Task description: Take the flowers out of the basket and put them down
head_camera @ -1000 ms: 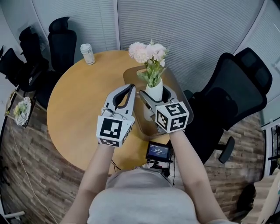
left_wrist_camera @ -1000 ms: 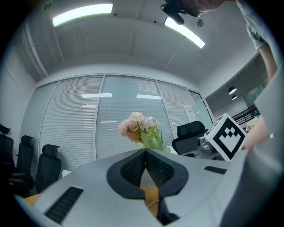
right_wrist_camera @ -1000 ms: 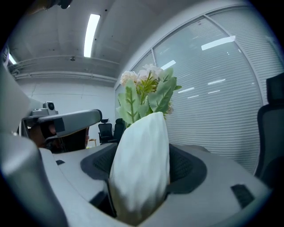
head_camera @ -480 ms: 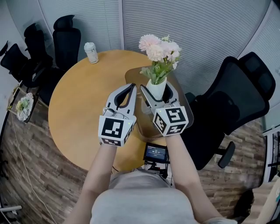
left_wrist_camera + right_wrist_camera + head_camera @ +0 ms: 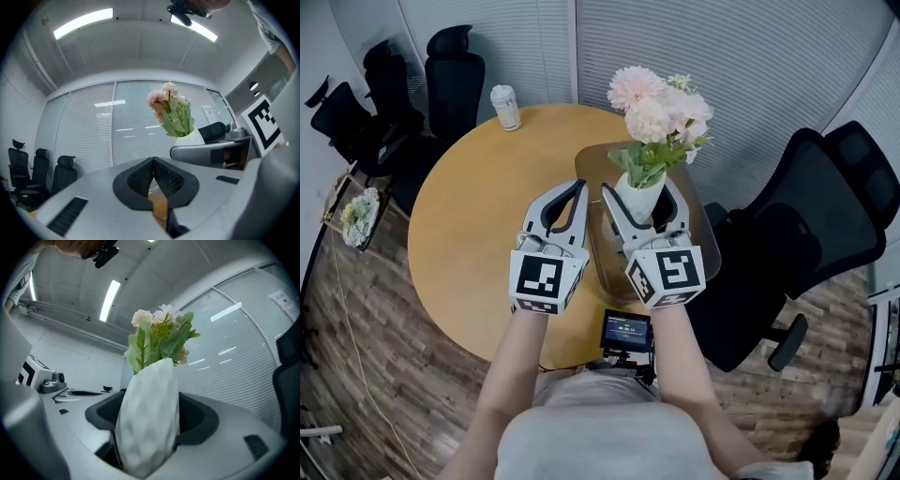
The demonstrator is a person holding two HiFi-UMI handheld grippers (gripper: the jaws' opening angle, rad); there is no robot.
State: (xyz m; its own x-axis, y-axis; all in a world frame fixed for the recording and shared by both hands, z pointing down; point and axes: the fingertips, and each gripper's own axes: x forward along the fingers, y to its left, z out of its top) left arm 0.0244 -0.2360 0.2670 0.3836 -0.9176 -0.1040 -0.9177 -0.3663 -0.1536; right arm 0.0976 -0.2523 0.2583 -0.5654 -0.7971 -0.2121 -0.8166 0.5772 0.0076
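Head view: right gripper (image 5: 639, 193) clamps white vase (image 5: 635, 203) of flowers (image 5: 662, 105), raised higher than before; left gripper (image 5: 578, 187) closed, empty.

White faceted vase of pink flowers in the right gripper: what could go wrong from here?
1. The white faceted vase is pinched only at its sides by the right gripper, and the tall pink flowers make it top-heavy: it may tilt or slip.
2. The shut left gripper sits close beside it; a leftward move could bump it.
3. Setting it on the brown basket's rim could topple it.
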